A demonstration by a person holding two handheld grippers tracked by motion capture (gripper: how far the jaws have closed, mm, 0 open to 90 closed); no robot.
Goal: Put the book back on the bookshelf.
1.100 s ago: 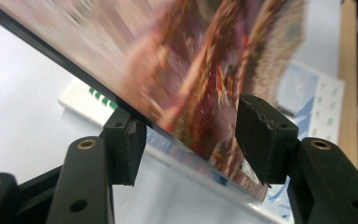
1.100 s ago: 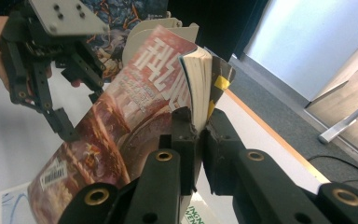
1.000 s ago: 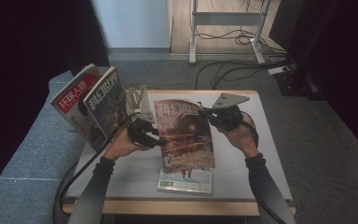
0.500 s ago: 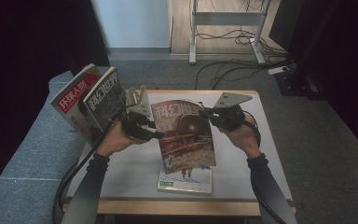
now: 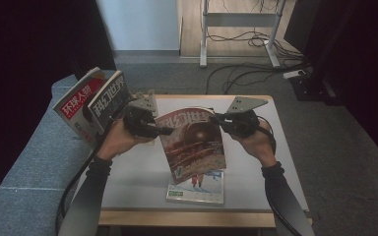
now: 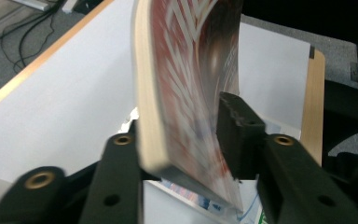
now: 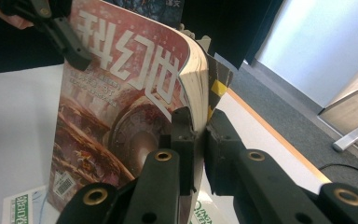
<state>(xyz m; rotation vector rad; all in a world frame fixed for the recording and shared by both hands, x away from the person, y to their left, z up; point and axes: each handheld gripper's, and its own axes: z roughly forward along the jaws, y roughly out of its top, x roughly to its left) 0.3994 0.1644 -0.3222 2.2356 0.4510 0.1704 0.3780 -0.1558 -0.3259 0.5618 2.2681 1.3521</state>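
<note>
A red magazine (image 5: 192, 142) with white characters on its cover hangs tilted above the white table (image 5: 138, 172), held from both sides. My left gripper (image 5: 165, 130) is at its left edge. In the left gripper view the jaws have just been closing, and both pads now press on the thick magazine (image 6: 186, 93) between them. My right gripper (image 5: 215, 118) pinches the magazine's upper right edge. In the right gripper view its jaws (image 7: 198, 126) are shut tight on the page block of the magazine (image 7: 121, 93). The left gripper (image 7: 70, 42) clamps the far corner there.
A second magazine (image 5: 197, 189) with a pale cover lies flat on the table under the lifted one. Two more magazines (image 5: 93, 103) stand leaning at the table's left, beside a grey sofa (image 5: 29, 167). Cables and a desk frame lie on the floor beyond.
My left hand has risen and its jaws have closed in on the magazine's left edge. The red magazine has come up a little off the flat one. My right hand has stayed put.
</note>
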